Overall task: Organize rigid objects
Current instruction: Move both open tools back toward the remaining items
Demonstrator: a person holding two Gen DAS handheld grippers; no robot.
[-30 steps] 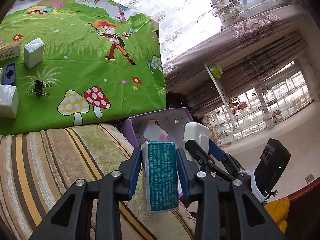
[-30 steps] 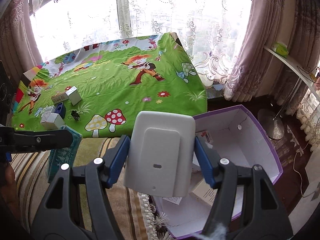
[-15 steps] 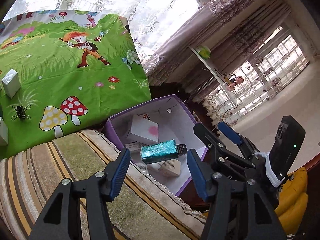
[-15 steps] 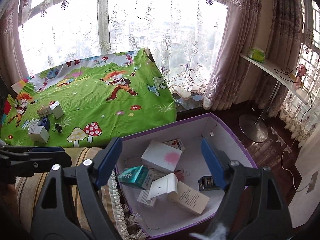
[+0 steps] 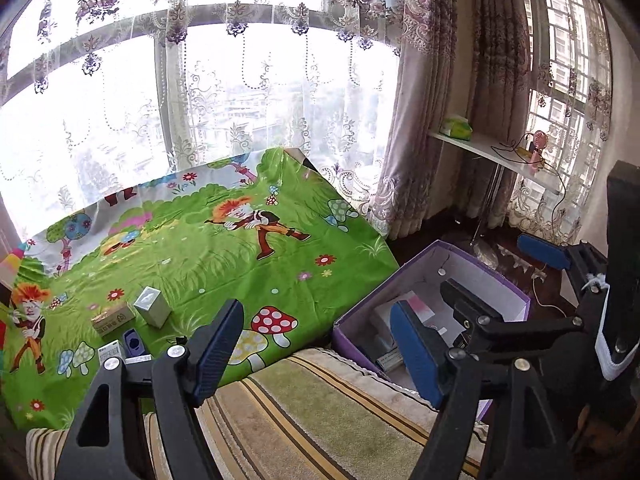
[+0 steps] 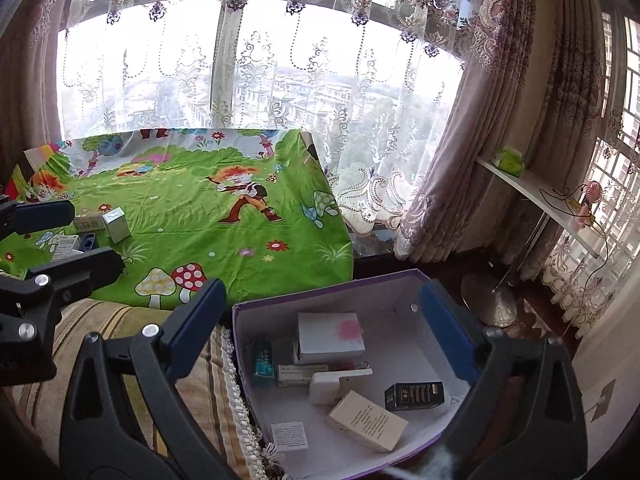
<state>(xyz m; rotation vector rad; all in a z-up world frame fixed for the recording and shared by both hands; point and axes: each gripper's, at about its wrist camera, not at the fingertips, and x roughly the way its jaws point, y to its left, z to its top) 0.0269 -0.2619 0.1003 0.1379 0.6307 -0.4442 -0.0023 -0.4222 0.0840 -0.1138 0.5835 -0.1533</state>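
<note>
The left tongs [image 5: 316,344] had just been spreading and stood apart with nothing between their blue ribbed pads, above a striped, ribbed rug [image 5: 320,412]; the right tongs [image 6: 320,328] had also just been widening and gaped empty over the purple cardboard box [image 6: 320,292], whose inside was plain white; in it lay a teal foil-wrapped packet [image 6: 262,362], a smooth white rounded charger [image 6: 324,388], a white carton with a pink blotch [image 6: 330,338], a black glossy carton [image 6: 414,396] and a beige oblong carton [image 6: 366,420]; on the glossy green cartoon cloth [image 5: 240,264] a silvery upright carton [image 5: 152,306] and a brown flat carton [image 5: 113,319] stood close together.
</note>
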